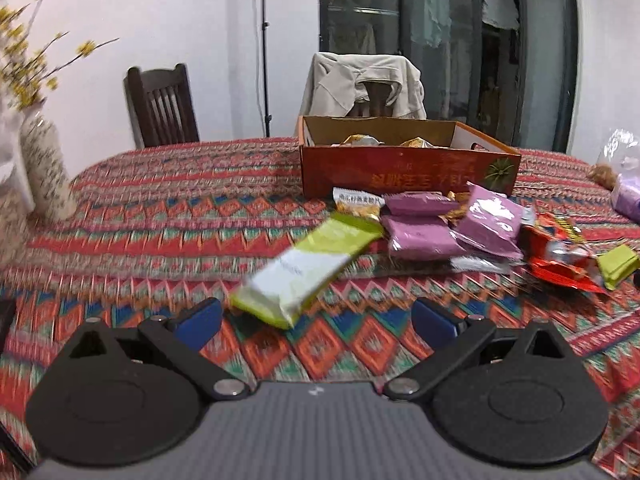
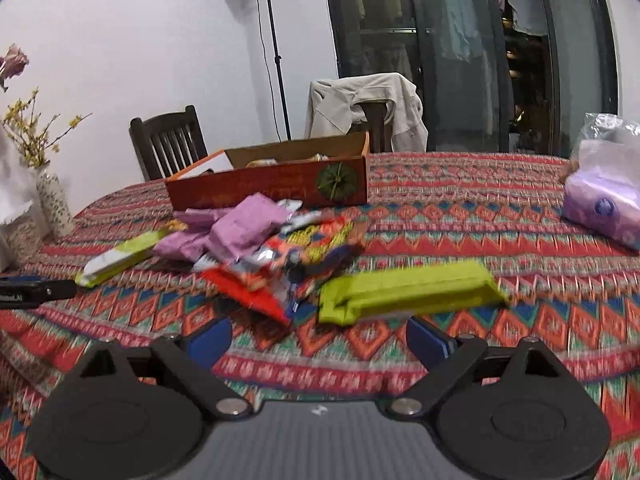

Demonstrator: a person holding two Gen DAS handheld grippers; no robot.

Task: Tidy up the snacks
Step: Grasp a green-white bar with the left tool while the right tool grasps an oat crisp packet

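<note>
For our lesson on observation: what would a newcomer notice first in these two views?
The bright zigzag tablecloth fills both views. A heap of snack packets, purple, green and red, lies in front of an open orange box that already holds a few packets. A green packet lies apart, just ahead of the right gripper, whose jaws stand open.

A woven, matt patterned cloth [image 1: 160, 216] covers the table. The box [image 1: 404, 168] is cardboard, printed red outside, plain brown inside. Purple packets [image 1: 492, 216] are glossy, crinkled plastic film. The chair [image 1: 160, 108] is dark wood. The hand-held gripper [image 1: 316, 320] is matt black plastic with blue pads [image 1: 200, 322].
</note>
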